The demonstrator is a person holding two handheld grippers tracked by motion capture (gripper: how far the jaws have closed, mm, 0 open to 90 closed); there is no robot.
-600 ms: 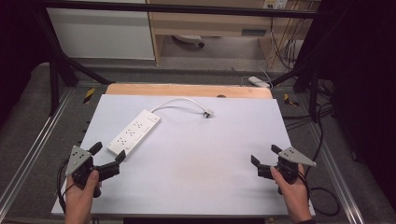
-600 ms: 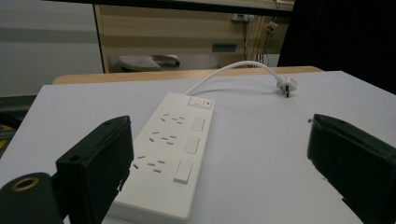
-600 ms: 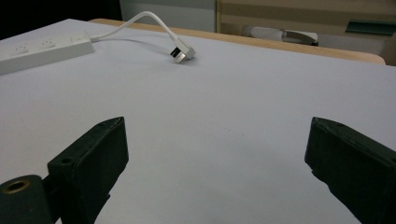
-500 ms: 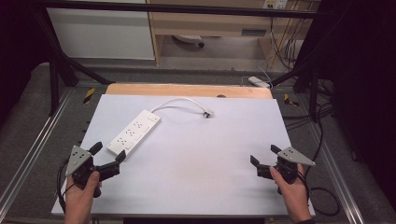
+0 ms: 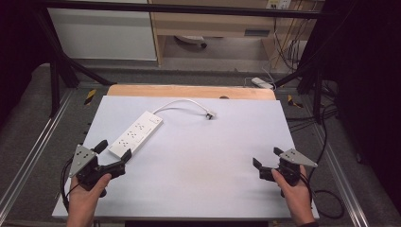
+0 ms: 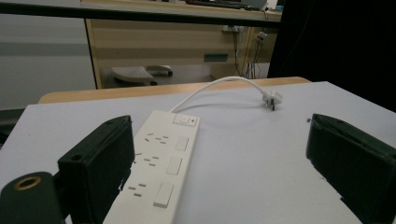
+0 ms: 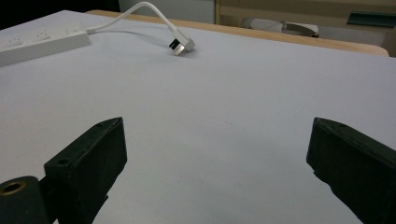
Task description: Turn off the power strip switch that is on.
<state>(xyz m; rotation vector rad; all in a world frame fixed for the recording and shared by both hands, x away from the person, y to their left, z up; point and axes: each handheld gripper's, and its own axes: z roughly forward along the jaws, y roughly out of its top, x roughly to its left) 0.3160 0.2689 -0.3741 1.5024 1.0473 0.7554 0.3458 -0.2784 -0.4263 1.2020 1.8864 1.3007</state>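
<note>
We read the strip as the thing in hand: a white power strip lying flat on the left half of the table, running diagonally from near the left gripper up toward the far edge. Its near end sits just beside that gripper's tips, apart from them; in the left gripper view the body lies right by the left-hand jaw. Left jaws stand wide, nothing held. The right gripper is well apart at the table's right, jaws wide too, bare table between them. We judge the strip rigid plastic, fairly light, smooth and a bit slippery, not fragile; best taken across its narrow width near the middle, flat sides to the pads, clear of the switch. The cord looks soft and springy, arcs off the far end, and will trail and tug; its plug is hard and small, easy to pinch by the body. Count: one strip, one cord, one plug, one switch, two grippers; sockets we can't count cleanly.
</note>
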